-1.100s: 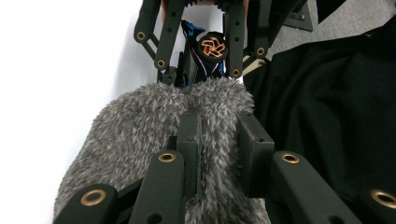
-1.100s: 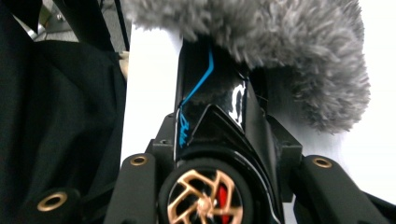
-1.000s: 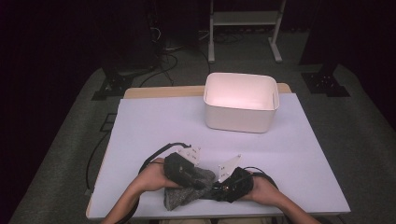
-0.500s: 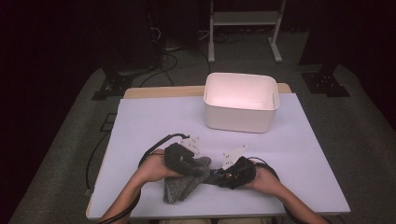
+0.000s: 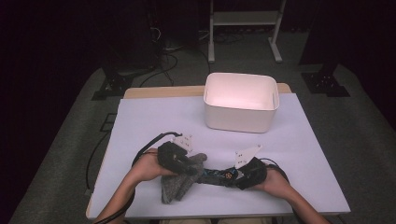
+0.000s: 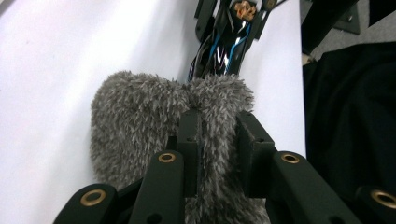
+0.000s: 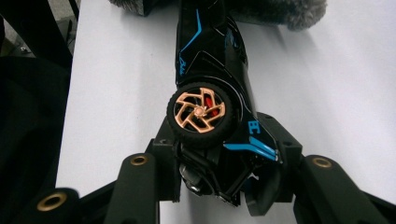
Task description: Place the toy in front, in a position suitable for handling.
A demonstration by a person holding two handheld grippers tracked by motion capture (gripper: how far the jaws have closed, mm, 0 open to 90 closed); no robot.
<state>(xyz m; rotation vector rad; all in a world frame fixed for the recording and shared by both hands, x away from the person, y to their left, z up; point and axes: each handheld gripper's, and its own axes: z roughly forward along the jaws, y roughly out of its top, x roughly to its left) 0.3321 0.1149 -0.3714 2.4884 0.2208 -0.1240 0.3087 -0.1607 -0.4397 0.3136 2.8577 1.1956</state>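
Low in the centre of the high view, a grey furry cloth (image 5: pixel 180 179) is clamped by the left gripper (image 6: pixel 217 135); the toy car (image 7: pixel 212 70) is clamped by the right gripper (image 7: pixel 224 154), its front hidden under the cloth.

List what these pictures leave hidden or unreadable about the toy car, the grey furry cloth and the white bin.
- Toy car: its far end, right gripper view, is hidden under the furry cloth.
- Furry cloth: near part, left gripper view, is covered by the left gripper.
- Toy car: too small for detail in the high view.
- White bin: near inside wall is hidden by its rim.
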